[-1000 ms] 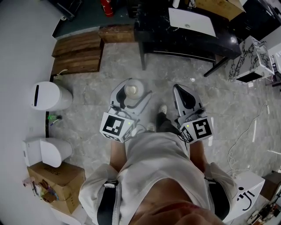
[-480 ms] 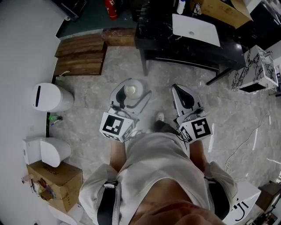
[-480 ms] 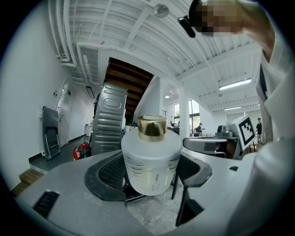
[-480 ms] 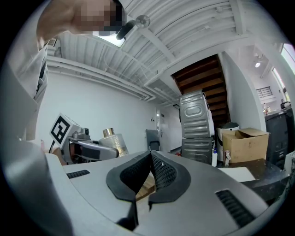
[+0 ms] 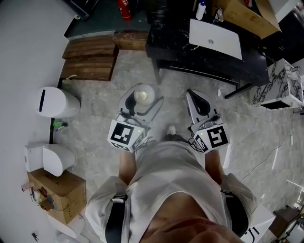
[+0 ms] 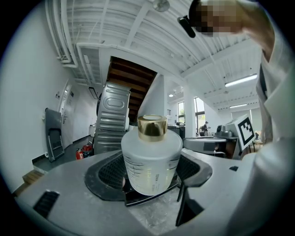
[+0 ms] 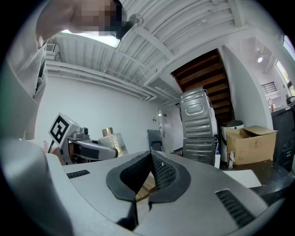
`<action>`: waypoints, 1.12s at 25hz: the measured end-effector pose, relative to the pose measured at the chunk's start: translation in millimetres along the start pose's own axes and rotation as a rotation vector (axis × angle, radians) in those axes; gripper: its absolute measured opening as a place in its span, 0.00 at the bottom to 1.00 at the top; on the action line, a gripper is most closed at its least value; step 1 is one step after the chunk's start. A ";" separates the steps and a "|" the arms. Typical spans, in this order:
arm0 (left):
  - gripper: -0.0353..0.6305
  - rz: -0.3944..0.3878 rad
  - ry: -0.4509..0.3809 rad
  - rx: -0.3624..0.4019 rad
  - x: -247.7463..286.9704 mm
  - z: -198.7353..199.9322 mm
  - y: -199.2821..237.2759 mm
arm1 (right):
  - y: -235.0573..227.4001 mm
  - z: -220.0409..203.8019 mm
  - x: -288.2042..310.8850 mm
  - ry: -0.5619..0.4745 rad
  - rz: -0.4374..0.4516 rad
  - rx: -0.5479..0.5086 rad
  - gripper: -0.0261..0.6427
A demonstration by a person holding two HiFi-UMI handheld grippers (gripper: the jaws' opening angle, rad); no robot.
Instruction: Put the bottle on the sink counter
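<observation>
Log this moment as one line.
left gripper: shut on bottle | right gripper: shut, empty | sink counter: ahead, bottle not yet placed

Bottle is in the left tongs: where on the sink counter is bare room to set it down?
Bare: the left end of the black stone counter, between its left edge and the white rectangular basin, likely the best patch; also a thin strip along the front edge. Crowded: behind the basin, a small blue-capped white bottle and a brown cardboard box.
</observation>
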State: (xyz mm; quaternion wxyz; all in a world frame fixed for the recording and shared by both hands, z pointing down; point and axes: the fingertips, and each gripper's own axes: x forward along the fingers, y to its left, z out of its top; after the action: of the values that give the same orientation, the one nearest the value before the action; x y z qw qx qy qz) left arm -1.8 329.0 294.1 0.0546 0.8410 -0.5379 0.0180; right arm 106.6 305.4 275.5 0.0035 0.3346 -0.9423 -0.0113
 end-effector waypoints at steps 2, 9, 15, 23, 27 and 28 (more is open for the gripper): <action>0.54 0.015 -0.006 0.005 8.3 4.3 1.8 | -8.0 0.7 4.5 -0.004 0.012 0.003 0.04; 0.54 0.042 0.000 0.014 30.3 10.0 3.3 | -34.3 0.2 14.5 -0.011 0.027 0.016 0.04; 0.54 0.055 0.006 0.011 46.6 12.1 10.2 | -47.6 2.9 28.0 -0.015 0.043 0.017 0.04; 0.54 0.048 0.001 -0.001 70.7 11.7 33.4 | -64.6 -1.5 54.2 -0.001 0.032 0.013 0.04; 0.54 0.038 -0.006 -0.001 87.1 12.6 51.3 | -75.7 -4.7 73.0 0.008 0.019 0.007 0.04; 0.54 0.036 -0.005 -0.001 91.6 12.6 56.6 | -78.7 -5.1 78.9 0.009 0.016 0.006 0.04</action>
State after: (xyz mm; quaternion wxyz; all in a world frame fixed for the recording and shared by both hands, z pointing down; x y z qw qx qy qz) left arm -15.0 221.4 293.8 0.0531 0.8313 -0.5531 0.0165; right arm 95.0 194.5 278.7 0.0069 0.3269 -0.9450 -0.0069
